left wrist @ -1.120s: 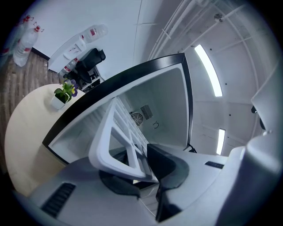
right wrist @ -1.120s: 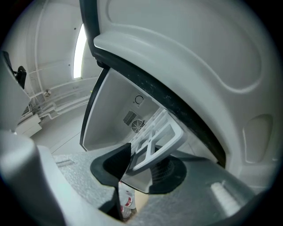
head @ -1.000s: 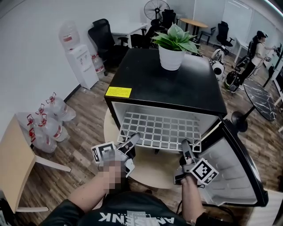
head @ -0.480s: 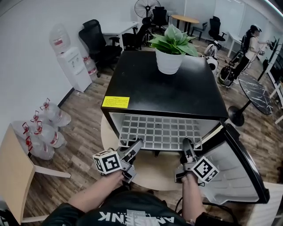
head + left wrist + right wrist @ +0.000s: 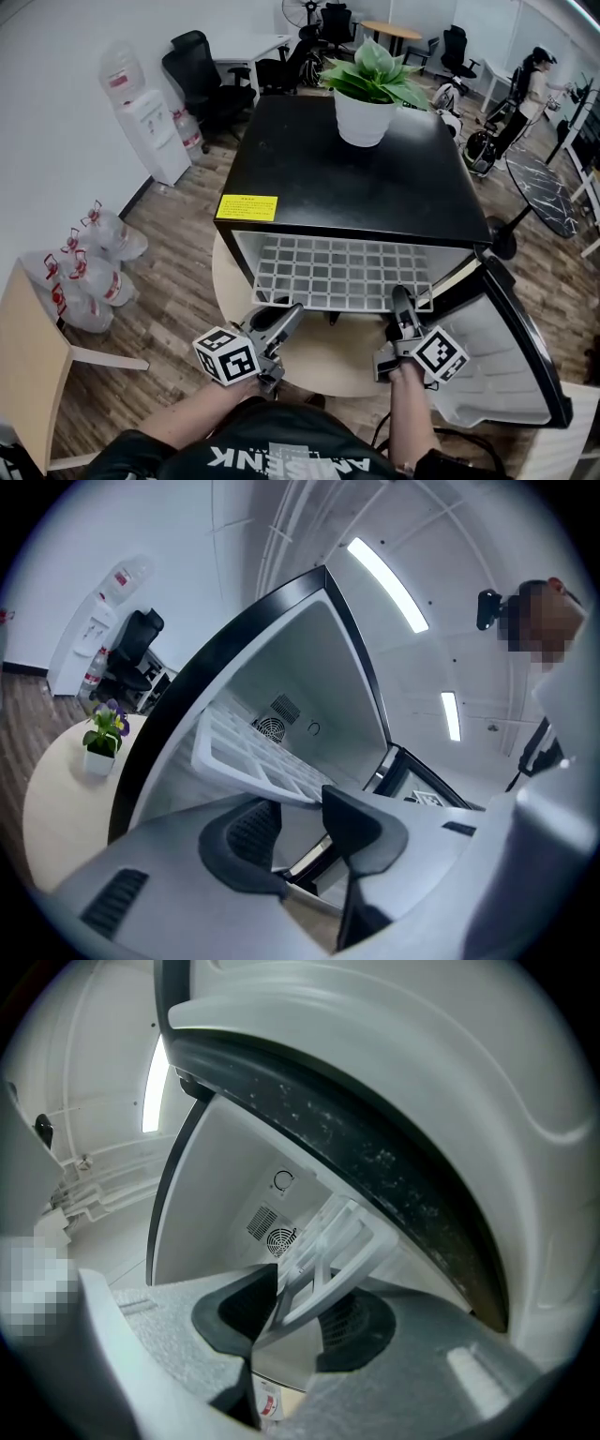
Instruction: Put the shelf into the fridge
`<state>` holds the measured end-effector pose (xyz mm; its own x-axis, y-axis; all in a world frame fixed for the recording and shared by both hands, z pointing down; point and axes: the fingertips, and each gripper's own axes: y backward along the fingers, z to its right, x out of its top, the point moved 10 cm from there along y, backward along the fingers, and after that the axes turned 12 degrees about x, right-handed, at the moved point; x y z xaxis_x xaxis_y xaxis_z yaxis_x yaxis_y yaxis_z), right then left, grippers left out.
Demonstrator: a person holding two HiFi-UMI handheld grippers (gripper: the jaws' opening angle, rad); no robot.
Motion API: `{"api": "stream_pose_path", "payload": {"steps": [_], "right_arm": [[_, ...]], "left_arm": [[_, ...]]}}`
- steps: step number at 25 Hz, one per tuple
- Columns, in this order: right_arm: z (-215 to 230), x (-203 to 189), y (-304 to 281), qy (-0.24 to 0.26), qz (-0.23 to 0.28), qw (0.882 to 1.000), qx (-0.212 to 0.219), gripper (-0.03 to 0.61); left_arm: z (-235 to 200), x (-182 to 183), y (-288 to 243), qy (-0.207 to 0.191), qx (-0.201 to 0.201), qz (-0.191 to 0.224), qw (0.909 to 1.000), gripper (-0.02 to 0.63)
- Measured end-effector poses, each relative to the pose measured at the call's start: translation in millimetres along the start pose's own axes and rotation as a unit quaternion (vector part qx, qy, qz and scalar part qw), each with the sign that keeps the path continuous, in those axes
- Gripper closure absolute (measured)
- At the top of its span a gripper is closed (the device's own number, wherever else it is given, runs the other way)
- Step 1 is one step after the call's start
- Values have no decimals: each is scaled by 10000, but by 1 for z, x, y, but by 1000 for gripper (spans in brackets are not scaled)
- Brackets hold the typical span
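Right gripper (image 5: 298, 1324): is clamping the shelf's near rim, with both dark pads pressing on the white bar between them.
Shelf (image 5: 339, 1234): white grid, is reaching from the jaws into the fridge and is slanting up to the right in this view.
Fridge (image 5: 225, 1166): is standing open, its white back wall facing the camera.
Fan grille (image 5: 279, 1239): is sitting low on the back wall, just beside a slotted vent.
Dark band (image 5: 375, 1147): speckled, is arcing across the upper right under a white moulded surface.
Ceiling light (image 5: 150, 1091): is glowing at the upper left.
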<state>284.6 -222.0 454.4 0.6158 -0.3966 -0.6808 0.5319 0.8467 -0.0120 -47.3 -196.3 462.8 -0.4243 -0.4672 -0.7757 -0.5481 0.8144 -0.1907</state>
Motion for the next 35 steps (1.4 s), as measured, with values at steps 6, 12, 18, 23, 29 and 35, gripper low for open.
{"api": "stream_pose_path", "payload": {"steps": [6, 12, 18, 23, 29, 35], "right_arm": [[0, 10, -11, 106, -77, 9999, 8, 456], [-2, 8, -9, 207, -153, 9997, -14, 451], [-7, 0, 9, 128, -179, 9997, -122, 445], [-15, -19, 22, 91, -254, 9994, 202, 446], [-27, -26, 0, 545, -384, 9967, 456, 472], [-30, -19, -18, 1102, -380, 9929, 223, 534]], "left_arm": [[-1, 12, -12, -40, 73, 100, 9999, 477], [-4, 15, -15, -24, -19, 7, 10000, 477], [-5, 18, -17, -8, -198, -81, 9998, 488], [-11, 26, -29, 105, -122, -152, 9998, 494], [-16, 37, -43, 166, -74, -168, 9997, 494], [-18, 39, -46, 125, -112, -209, 9996, 494]]}}
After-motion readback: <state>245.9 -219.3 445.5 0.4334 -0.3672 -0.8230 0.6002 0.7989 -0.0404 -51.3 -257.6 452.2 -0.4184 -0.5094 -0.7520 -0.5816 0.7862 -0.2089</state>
